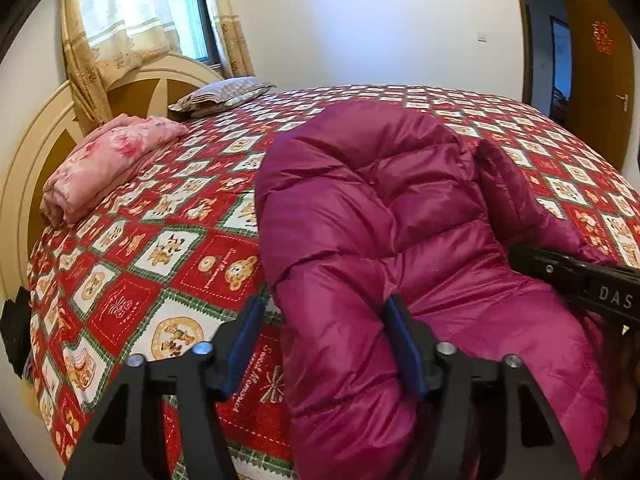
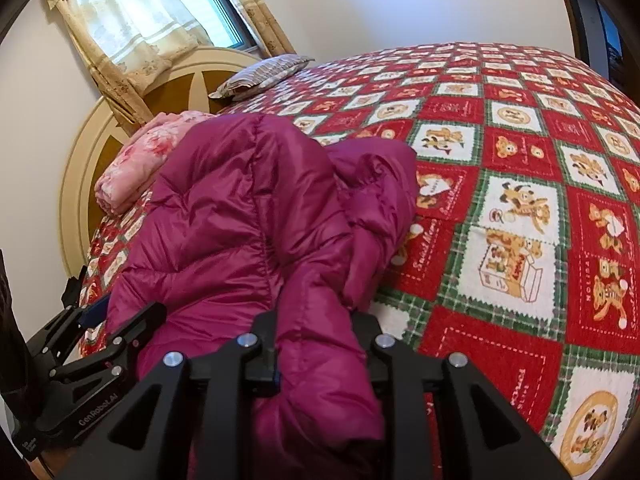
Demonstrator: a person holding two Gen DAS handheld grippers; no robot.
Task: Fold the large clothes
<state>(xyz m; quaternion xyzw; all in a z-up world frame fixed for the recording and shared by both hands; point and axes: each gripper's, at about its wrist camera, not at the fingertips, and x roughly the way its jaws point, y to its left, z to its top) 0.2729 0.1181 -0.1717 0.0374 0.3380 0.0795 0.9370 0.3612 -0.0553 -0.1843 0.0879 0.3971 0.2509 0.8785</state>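
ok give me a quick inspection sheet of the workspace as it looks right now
surface: bed under a red, white and green checked bear-print bedspread, flat.
job's things: magenta quilted puffer jacket lying bunched near the bed's front edge.
clutter: folded pink floral blanket by the cream arched headboard; striped pillow further along it.
grippers: left gripper open, a jacket fold between the blue pads; right gripper around a jacket fold, the grip hidden by fabric.
cables: nothing seen.
surroundings: window with beige curtains, white walls, brown wooden door standing open.
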